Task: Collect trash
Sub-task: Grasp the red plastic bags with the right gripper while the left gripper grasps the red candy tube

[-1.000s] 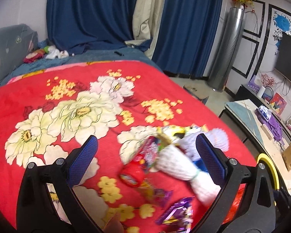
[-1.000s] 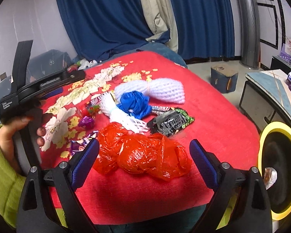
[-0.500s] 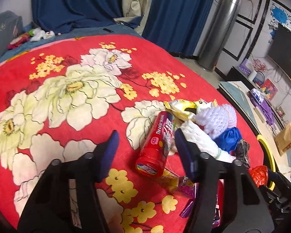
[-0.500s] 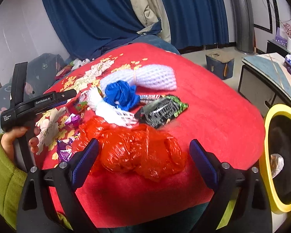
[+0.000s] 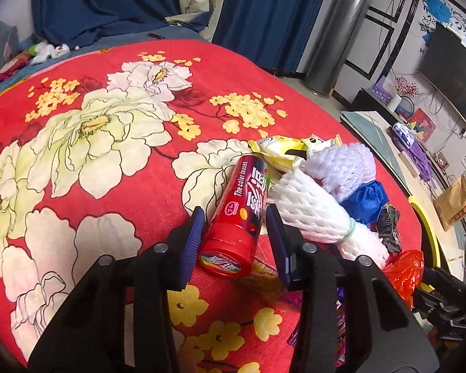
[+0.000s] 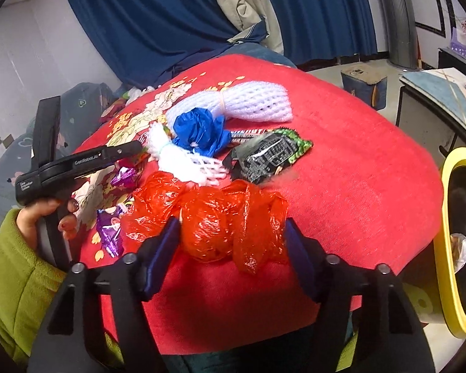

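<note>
In the left wrist view, the grasping step of the collection is judged to be in hand. The left claw point(image 5: 234, 233) is seen at lower centre of the frame, its two blue pads set close on either side of the red candy tube point(image 5: 237, 217); whether the pads already press the tube cannot be told. The tube lies on the red floral blanket point(image 5: 108, 143), cap end toward the camera, its far end resting against the yellow wrapper point(image 5: 282, 152) and beside the white foam net point(image 5: 320, 208). The tube looks rigid, round and glossy, so a firm squeeze at mid-body is called for before lifting, or it may slip out.

In the right wrist view, the right claw point(image 6: 233, 248) is seen at lower centre, jaws part-open and straddling the crumpled red plastic bag point(image 6: 214, 217), with no grip taken. The bag looks thin, soft and bunched. A closing pinch on a thick fold is judged to be needed next, then a carry to the yellow-rimmed bin point(image 6: 450, 248) at the right edge. Behind the bag, toward mid-frame, a black snack packet point(image 6: 267, 155), a blue bag point(image 6: 202, 130) and purple wrappers point(image 6: 108, 230) are left uncollected.
</note>
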